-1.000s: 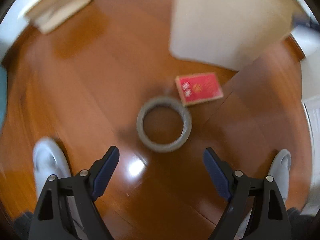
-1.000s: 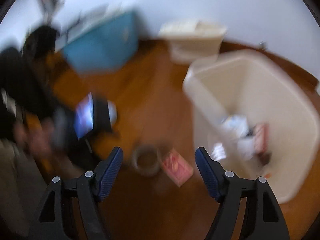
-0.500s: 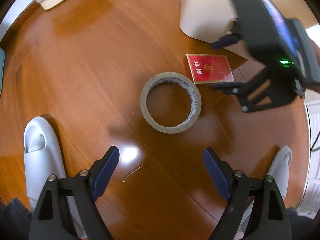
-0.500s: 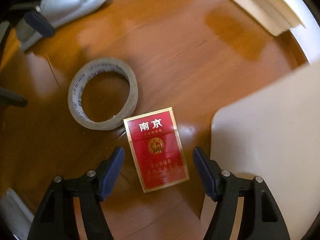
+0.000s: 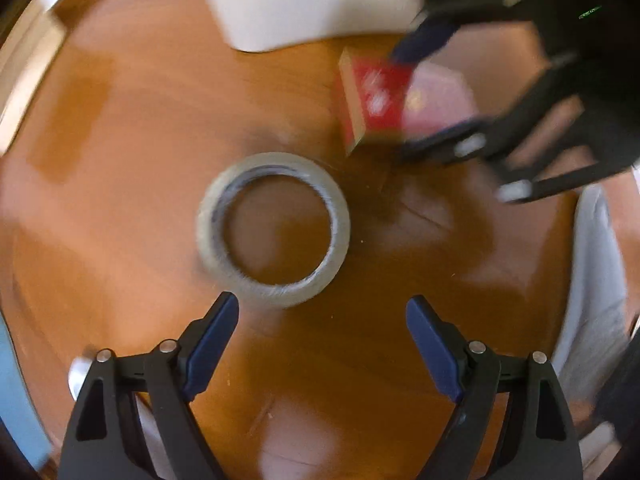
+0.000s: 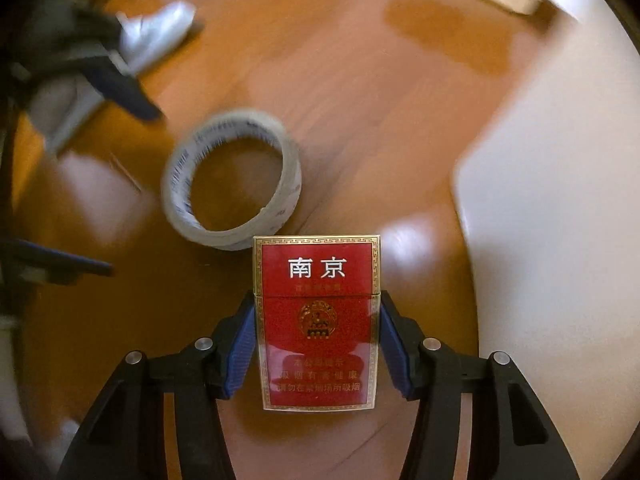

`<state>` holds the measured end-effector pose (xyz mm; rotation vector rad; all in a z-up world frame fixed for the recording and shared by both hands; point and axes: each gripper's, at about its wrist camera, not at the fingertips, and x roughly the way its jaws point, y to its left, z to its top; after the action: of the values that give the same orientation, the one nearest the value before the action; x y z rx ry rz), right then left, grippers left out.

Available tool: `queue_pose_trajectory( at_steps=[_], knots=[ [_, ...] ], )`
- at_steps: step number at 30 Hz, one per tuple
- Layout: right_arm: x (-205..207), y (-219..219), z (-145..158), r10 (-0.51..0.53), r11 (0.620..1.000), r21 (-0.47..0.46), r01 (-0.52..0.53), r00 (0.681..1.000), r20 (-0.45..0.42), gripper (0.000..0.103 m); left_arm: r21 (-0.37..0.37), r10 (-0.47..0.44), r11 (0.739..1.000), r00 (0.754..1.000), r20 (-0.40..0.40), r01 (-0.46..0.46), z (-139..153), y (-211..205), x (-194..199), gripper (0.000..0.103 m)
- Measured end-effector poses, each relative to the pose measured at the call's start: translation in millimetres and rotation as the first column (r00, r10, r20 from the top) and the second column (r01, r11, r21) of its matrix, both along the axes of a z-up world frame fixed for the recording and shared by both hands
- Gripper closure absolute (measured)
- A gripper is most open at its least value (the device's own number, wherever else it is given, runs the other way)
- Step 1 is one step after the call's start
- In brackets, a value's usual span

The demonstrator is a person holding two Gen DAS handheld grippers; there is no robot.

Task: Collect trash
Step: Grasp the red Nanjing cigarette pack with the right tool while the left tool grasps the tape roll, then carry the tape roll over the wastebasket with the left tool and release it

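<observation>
A red cigarette pack (image 6: 316, 320) lies between the pads of my right gripper (image 6: 317, 298). Its jaws are closing, and both blue pads touch the pack's long sides. In the left wrist view the same pack (image 5: 376, 96) shows blurred at the upper right, with the right gripper's black frame over it. A grey tape roll (image 5: 206, 220) lies flat on the wooden floor just ahead of my left gripper (image 5: 322, 302), which points down at it, open and holding nothing. The roll (image 6: 176, 184) also sits just left of and beyond the pack.
A white bin (image 6: 560, 200) stands to the right of the pack, and its wall (image 5: 280, 0) fills the top of the left wrist view. A person's pale slipper (image 6: 156, 36) rests on the floor beyond the roll. Another slipper (image 5: 596, 280) is at the right edge.
My right gripper came down over the cigarette pack and its jaws drew in onto the pack's sides. My left gripper sank closer to the tape roll, still open.
</observation>
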<state>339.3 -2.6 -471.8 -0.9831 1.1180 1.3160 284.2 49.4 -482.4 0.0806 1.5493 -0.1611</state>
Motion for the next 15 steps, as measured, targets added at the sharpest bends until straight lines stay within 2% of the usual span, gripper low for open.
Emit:
queue_pose_trajectory(
  at_steps=[2,4,5,6,7,9,10,12,15],
  knots=[
    [0.1,-27.0,17.2,-0.092,0.995,0.041,0.092,0.996,0.009,0.045,-0.011,-0.011,1.0,0.999,-0.033,0.011,-13.3,-4.5,5.8,0.019],
    [-0.1,-52.3,30.4,-0.171,0.983,0.073,0.17,0.985,0.002,0.045,-0.019,-0.01,1.0,0.999,-0.03,0.009,-15.7,-7.9,12.6,0.025],
    [-0.9,-70.0,39.0,-0.225,0.969,0.099,0.226,0.974,-0.017,0.045,-0.028,0.004,1.0,0.999,-0.041,-0.006,-20.4,-7.3,16.2,0.037],
    [0.8,-76.6,41.3,-0.249,0.962,0.108,0.25,0.968,-0.027,0.045,-0.034,0.019,0.999,0.999,-0.044,-0.021,-22.2,-8.0,19.0,0.044],
    [-0.6,-91.5,47.1,-0.294,0.947,0.122,0.297,0.955,-0.039,0.045,-0.032,0.028,0.999,0.999,-0.043,-0.029,-23.6,-8.8,21.5,0.046],
    [8.3,-104.3,50.8,-0.335,0.932,0.13,0.339,0.941,-0.058,0.045,-0.022,0.032,0.999,0.998,-0.05,-0.033,-28.7,-14.8,24.6,0.064],
    [-6.2,-111.9,53.7,-0.356,0.922,0.134,0.362,0.932,-0.066,0.045,-0.018,0.022,1.0,0.999,-0.033,-0.023,-26.7,-16.6,25.7,0.068],
    [-11.3,-122.1,55.0,-0.384,0.91,0.133,0.393,0.919,-0.087,0.045,-0.001,0.002,1.0,1.0,-0.03,-0.002,-24.5,-19.0,29.7,0.091],
    [-16.7,-129.8,52.6,-0.415,0.895,0.13,0.428,0.903,-0.111,0.045,0.009,-0.01,1.0,1.0,-0.022,0.01,-21.0,-23.5,31.2,0.092]
  ],
)
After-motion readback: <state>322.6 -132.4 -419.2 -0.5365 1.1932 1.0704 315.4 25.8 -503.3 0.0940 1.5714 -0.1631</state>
